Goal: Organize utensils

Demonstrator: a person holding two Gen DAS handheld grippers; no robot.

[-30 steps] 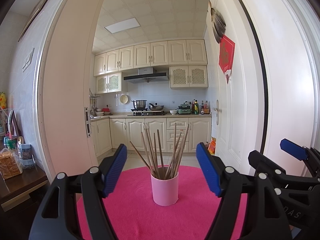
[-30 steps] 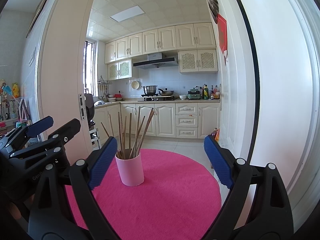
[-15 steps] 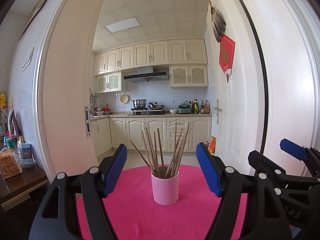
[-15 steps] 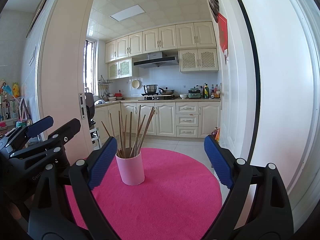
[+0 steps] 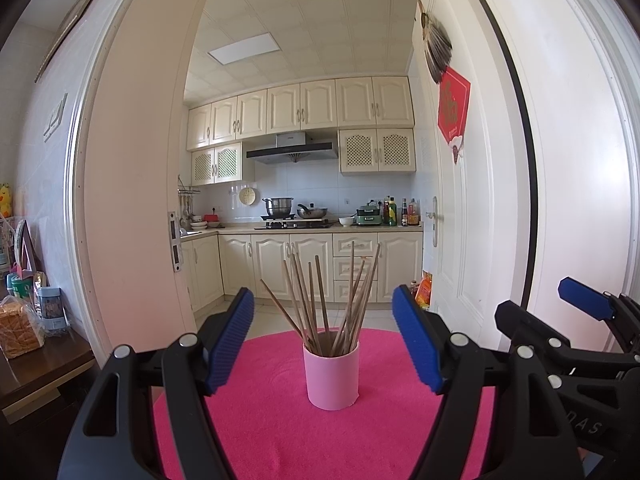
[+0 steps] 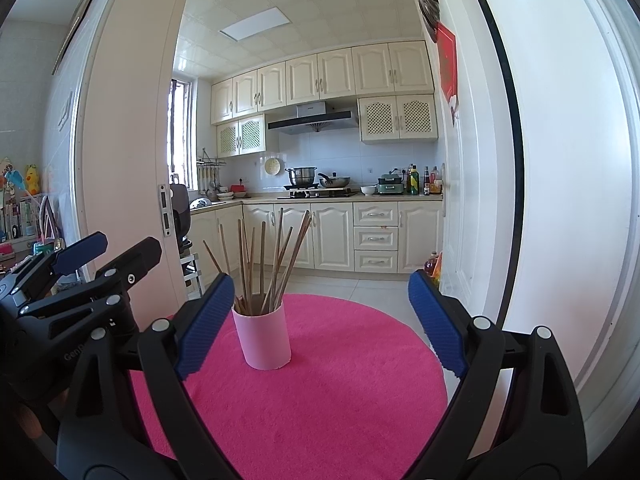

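A pale pink cup (image 5: 331, 376) stands upright on a round table with a bright pink cloth (image 5: 280, 420). Several brown wooden chopsticks (image 5: 332, 304) stand fanned out in it. My left gripper (image 5: 323, 336) is open and empty, its blue pads either side of the cup but short of it. In the right wrist view the cup (image 6: 266, 340) sits left of centre on the cloth (image 6: 340, 380), with the chopsticks (image 6: 264, 264) in it. My right gripper (image 6: 316, 324) is open and empty, the cup just inside its left pad. Each gripper shows at the edge of the other's view.
Behind the table an open doorway leads to a kitchen with cream cabinets (image 5: 304, 268) and a stove with pots (image 5: 294, 212). A white door (image 5: 460, 200) stands to the right. A dark side table (image 5: 32, 364) with bread and jars is at the left.
Both views have shifted slightly. The cup sits a little higher in the right wrist view. Both grippers stay open.
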